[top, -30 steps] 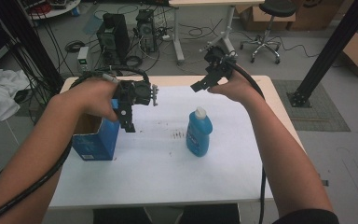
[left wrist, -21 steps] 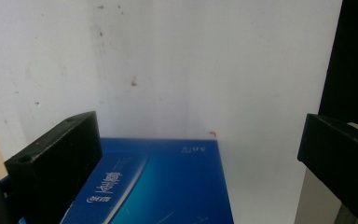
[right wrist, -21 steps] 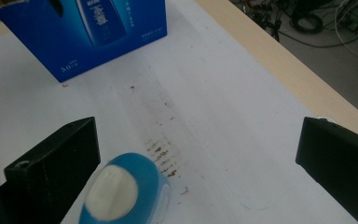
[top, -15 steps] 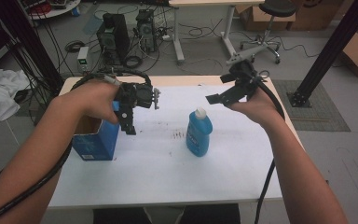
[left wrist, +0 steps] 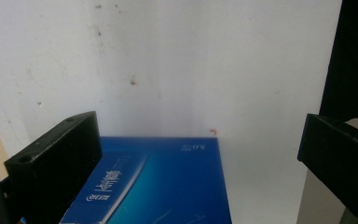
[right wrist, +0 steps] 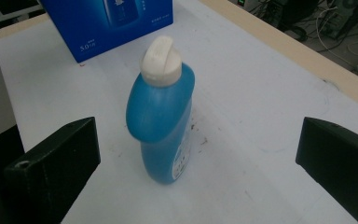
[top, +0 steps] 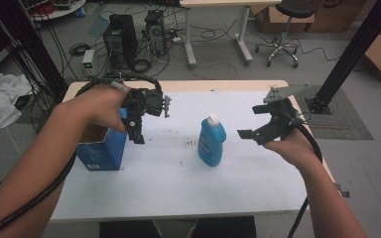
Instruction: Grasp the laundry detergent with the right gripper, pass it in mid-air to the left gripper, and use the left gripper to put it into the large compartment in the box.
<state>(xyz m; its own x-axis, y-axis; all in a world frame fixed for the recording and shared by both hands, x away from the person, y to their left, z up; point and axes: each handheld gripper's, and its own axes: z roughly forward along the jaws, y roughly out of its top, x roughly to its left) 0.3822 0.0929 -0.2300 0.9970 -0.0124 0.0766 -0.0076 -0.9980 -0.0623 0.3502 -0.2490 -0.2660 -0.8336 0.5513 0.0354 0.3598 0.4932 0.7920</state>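
Right gripper (top: 256,122) withdrawn, bottle (top: 212,141) seemingly free

Table (top: 178,188): centre of high view, floor beyond.
Bottle (top: 212,140): upright on table, near middle.
Box (top: 100,148): on table, left of bottle, well apart, near left edge, top open.
Left gripper (top: 138,130): above box's right edge, jaws pointing down, wide apart.
Right gripper (top: 252,121): right of bottle, above table, apart from it, jaws wide apart, aimed at bottle.
Computers (top: 136,37): on floor behind table, left.
Chair (top: 283,29): on floor behind table, right.
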